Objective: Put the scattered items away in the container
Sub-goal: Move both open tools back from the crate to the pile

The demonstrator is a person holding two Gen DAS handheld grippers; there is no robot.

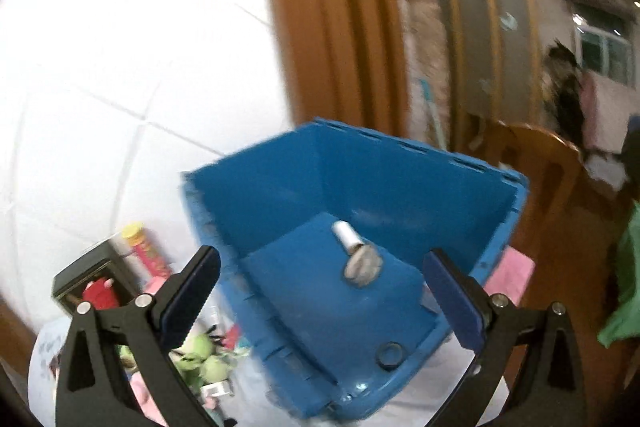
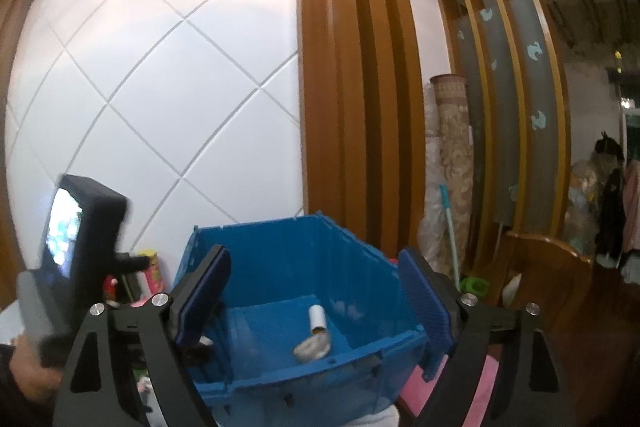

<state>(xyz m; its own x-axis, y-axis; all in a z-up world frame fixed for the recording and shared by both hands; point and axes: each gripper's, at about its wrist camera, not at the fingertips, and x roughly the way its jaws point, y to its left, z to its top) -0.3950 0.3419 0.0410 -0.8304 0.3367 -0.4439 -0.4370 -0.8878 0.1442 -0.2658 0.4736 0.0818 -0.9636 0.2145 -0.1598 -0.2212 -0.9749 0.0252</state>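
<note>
The blue plastic bin point(image 1: 280, 195) stands open on the table, tilted in the left wrist view. On its floor lie a small silver-white tube point(image 1: 346, 237) with a crumpled silvery piece point(image 1: 362, 269) and a black round cap point(image 1: 389, 354). My left gripper point(image 1: 326, 293) hovers over the bin's near corner, open, nothing between its fingers. The right wrist view shows the same bin point(image 2: 280, 259) from the front, with the tube point(image 2: 318, 319) and the crumpled piece point(image 2: 312, 347) inside. My right gripper point(image 2: 316, 303) is open at the bin's near rim, holding nothing.
Left of the bin lie a red tube with a yellow cap point(image 1: 142, 247), a black box point(image 1: 90, 279), green plush toys point(image 1: 200, 355) and pink items. A pink sheet point(image 1: 512, 273) lies to the right. The left hand's black device with a screen point(image 2: 76, 239) is at the left. A wooden chair point(image 2: 548, 267) stands to the right.
</note>
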